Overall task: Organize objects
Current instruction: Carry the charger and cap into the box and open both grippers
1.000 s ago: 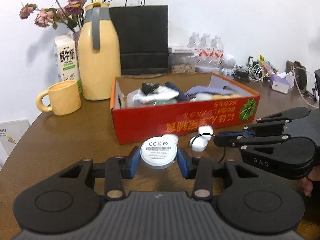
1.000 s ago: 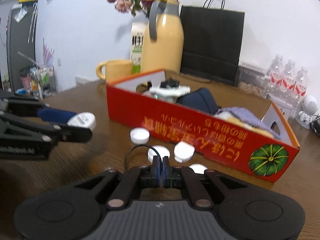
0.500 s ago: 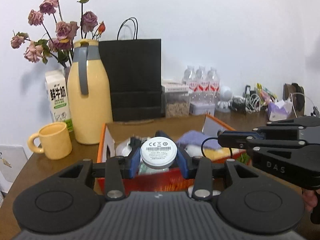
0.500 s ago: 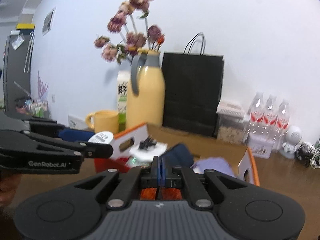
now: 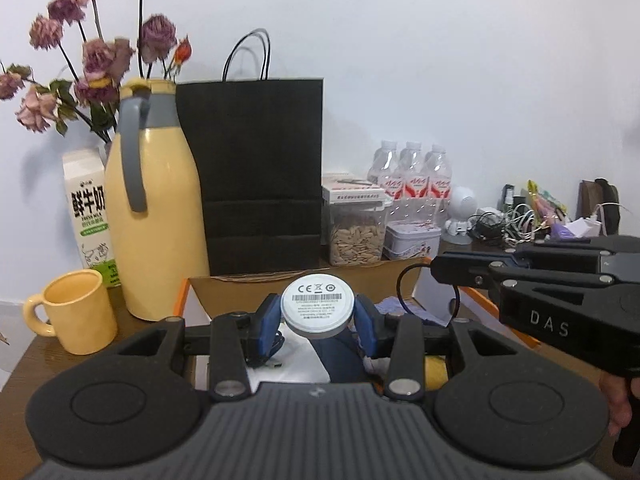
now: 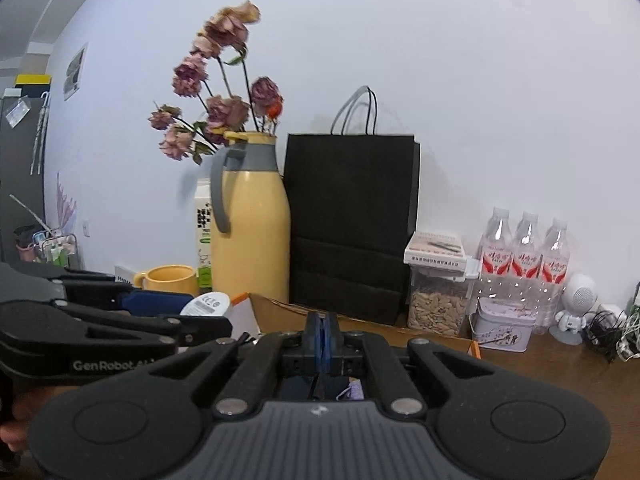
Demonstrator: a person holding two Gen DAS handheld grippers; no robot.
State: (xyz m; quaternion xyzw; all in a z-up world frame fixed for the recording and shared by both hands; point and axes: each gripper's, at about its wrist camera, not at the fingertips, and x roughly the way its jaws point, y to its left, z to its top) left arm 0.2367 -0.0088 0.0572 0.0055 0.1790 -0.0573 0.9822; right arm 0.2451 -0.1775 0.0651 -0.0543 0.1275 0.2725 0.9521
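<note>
Blue fingers [image 5: 267, 322] of the left gripper [image 5: 317, 318] clench a white round puck [image 5: 317, 306], its flat face printed with a barcode, held above the orange-rimmed box [image 5: 182, 300]. Beside it, the right gripper [image 6: 321, 340] is pressed closed on a thin black cable [image 5: 404, 280] over that box.

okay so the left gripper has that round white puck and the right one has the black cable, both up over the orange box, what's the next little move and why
Probably lower both together into the box. The left gripper clamps the white puck, the right gripper is shut on the black cable looping off it, and both hang above the open box, so one joint descent keeps the cable slack.
</note>
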